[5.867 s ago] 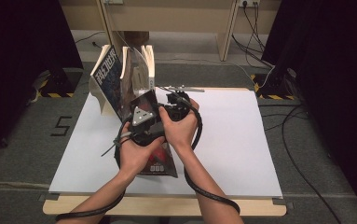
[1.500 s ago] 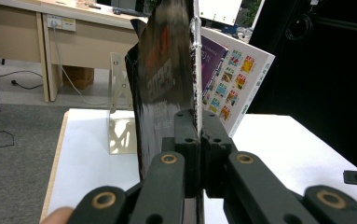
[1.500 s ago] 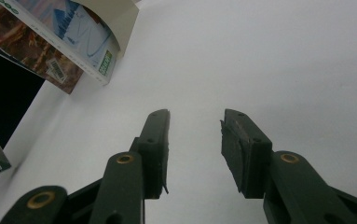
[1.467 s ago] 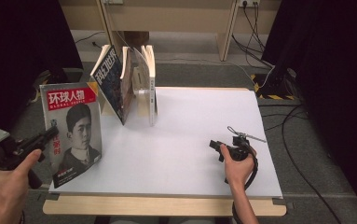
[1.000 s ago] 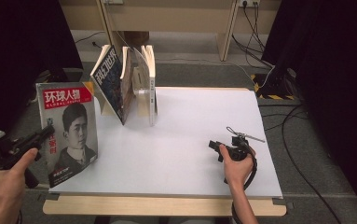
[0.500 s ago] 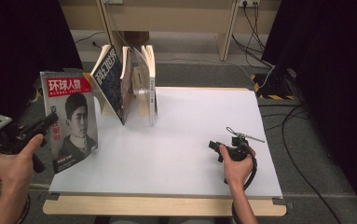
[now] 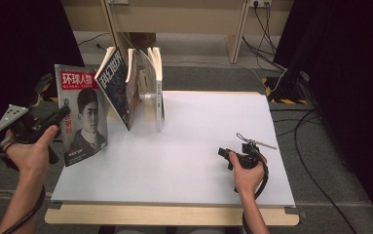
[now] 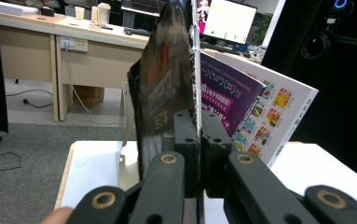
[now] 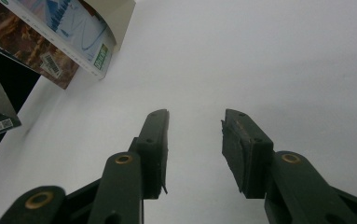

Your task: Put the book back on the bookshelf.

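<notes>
A: High view, biggest thing first?

B: The white table [image 7: 184, 146]. Standing books [image 7: 135, 85] lean together at its far left corner.

A: And the magazine?

B: The magazine [image 7: 81, 114] with the portrait cover stands upright over the table's left edge, just beside those books, held by the left gripper [image 7: 60, 117].

A: Is it properly clamped?

B: Yes. In the left gripper view the jaws are pressed tight on the magazine's [image 8: 167, 84] edge.

A: The other hand?

B: The right gripper [image 7: 230, 155] rests low on the table's right part, well apart from everything. In the right gripper view its jaws stand parted over bare tabletop, nothing between them.
</notes>
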`<state>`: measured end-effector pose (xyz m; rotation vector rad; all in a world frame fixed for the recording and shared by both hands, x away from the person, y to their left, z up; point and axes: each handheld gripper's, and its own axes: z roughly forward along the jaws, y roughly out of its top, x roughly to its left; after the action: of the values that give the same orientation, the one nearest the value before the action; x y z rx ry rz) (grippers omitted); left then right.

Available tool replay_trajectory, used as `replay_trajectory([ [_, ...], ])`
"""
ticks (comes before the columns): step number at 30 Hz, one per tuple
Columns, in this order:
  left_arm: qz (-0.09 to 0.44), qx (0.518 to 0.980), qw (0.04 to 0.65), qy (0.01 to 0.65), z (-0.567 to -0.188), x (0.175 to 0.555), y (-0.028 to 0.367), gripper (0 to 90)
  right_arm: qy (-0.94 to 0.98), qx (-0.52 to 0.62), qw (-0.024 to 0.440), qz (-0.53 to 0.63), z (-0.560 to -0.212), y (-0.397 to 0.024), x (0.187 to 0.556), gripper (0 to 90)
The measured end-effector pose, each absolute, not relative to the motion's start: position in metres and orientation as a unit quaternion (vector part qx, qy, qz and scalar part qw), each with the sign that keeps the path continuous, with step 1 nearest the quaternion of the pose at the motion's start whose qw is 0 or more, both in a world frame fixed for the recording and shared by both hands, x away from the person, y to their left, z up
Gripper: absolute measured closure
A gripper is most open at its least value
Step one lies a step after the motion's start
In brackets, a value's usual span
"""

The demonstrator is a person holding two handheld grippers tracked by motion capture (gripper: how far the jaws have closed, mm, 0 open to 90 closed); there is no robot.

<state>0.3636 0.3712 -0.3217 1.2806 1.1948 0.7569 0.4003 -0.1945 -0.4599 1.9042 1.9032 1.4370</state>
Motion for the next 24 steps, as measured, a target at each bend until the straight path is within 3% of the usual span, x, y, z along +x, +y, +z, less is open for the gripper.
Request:
replay_trajectory([
  [24,0.35,0.534,0.593,0.491,-0.336,0.43,0.359,86.8,0.627,0.622,0.047,0.466,-0.462,-0.193,0.401,60.9],
])
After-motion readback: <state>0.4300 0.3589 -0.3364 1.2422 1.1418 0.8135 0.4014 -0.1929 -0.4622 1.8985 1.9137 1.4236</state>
